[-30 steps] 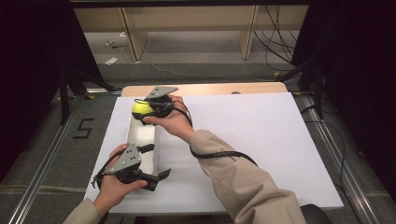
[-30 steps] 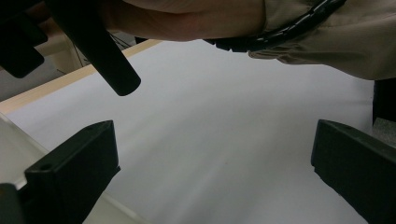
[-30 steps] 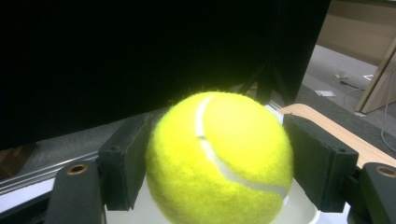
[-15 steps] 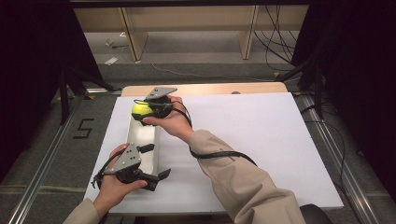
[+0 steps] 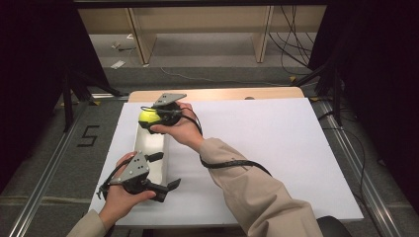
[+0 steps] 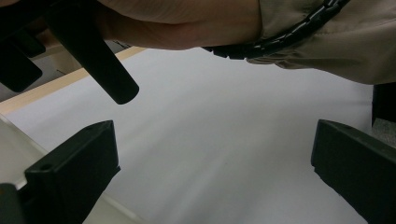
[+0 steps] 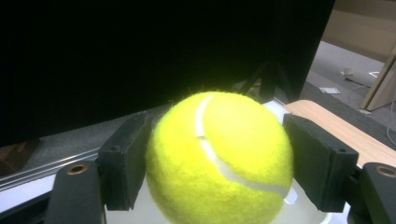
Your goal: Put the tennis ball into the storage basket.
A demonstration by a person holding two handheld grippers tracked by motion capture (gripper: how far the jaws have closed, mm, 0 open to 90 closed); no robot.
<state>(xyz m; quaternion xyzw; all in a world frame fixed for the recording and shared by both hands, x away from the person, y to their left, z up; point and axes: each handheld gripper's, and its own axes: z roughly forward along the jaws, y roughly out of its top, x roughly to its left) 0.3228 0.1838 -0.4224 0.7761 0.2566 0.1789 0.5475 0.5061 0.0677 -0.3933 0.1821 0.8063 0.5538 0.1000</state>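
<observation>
The tennis ball (image 7: 219, 156) sits squeezed between my right gripper (image 5: 157, 117)'s two black pads, one on each flank, seam facing the camera. I'm gripping across its widest part so it can't roll out. In the high view the ball (image 5: 148, 116) hangs just over the far end of the long white tray (image 5: 150, 165), which lies lengthwise at the left of the white table sheet (image 5: 276, 148). Looks like the spot to lower it in, so I'm holding it above the tray's walls rather than beside them.

My left gripper (image 5: 143, 180) waits at the tray's near end, jaws spread wide with nothing between them, just bare sheet ahead in the left gripper view. One jaw tip (image 6: 74, 168) is right by the tray's clear edge (image 6: 14, 140); whether it touches I can't tell. I reckon it's parked there to steady the tray if it shifts. My right forearm (image 6: 196, 23) crosses overhead.
</observation>
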